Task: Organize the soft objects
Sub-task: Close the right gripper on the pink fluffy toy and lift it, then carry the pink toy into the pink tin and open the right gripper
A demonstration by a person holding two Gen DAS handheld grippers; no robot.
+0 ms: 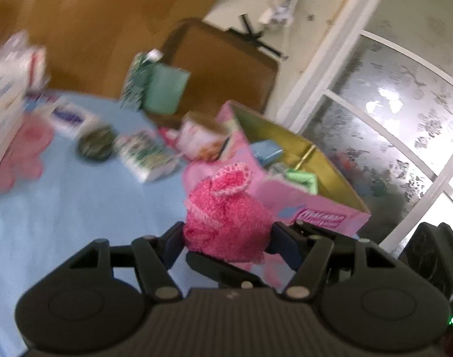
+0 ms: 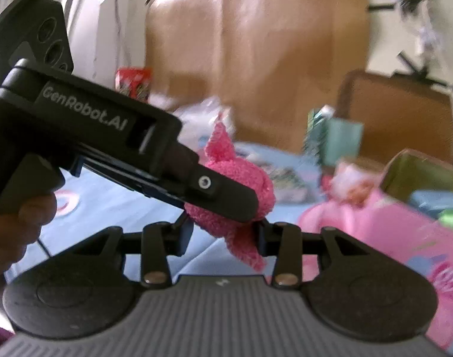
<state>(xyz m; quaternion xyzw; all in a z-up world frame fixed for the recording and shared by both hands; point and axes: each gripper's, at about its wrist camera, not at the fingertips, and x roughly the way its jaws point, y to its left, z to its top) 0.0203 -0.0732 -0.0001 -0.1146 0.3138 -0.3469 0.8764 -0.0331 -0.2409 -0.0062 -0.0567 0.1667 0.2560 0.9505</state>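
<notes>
The pink knitted cloth point(image 1: 226, 223) is clamped between the left gripper point(image 1: 226, 238) pads, above the blue table point(image 1: 78, 208); the right gripper point(image 2: 223, 232) pinches its lower tip – both closed on it; just behind stands the open pink box point(image 1: 315, 208); small packets point(image 1: 143, 154) lie scattered further left.

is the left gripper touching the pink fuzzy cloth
Touching. The left wrist view shows the pink fuzzy cloth pinched between the left gripper fingers, and the right wrist view shows that gripper's finger pressed across it.
</notes>
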